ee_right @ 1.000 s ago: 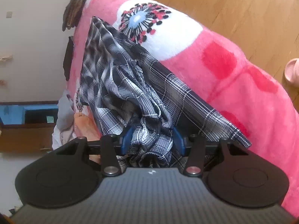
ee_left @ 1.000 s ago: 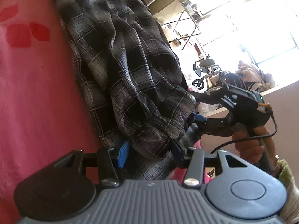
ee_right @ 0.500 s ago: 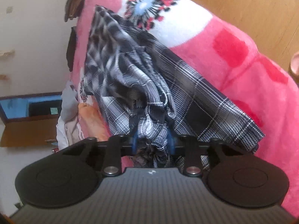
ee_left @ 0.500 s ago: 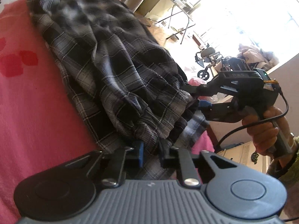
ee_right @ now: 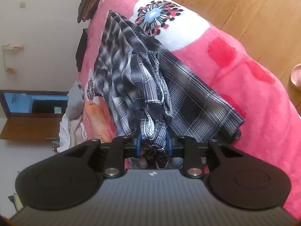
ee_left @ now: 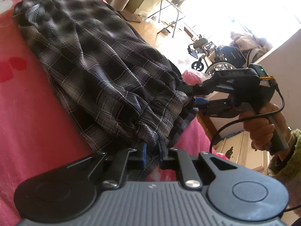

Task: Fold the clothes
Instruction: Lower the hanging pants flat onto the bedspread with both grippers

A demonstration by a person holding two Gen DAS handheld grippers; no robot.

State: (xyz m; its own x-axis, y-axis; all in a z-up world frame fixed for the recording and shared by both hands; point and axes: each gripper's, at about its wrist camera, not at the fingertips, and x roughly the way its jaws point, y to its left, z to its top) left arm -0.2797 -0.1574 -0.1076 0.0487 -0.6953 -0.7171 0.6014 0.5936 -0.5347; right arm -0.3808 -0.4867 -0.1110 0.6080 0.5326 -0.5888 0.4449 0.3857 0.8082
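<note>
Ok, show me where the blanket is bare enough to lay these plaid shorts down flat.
Bare pink blanket lies between the plaid shorts and the wooden floor, running up to the white flower print. The far side is crowded: a clothes pile and dark garments by the wall.

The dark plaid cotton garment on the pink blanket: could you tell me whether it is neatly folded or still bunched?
Bunched. The dark plaid cotton garment gathers into rumpled pleats at both grippers, over a flatter layer on the pink blanket.

Far end of plaid garment [ee_left: 62, 18] motion-blurred; right claw [ee_left: 191, 101] tips buried in cloth
</note>
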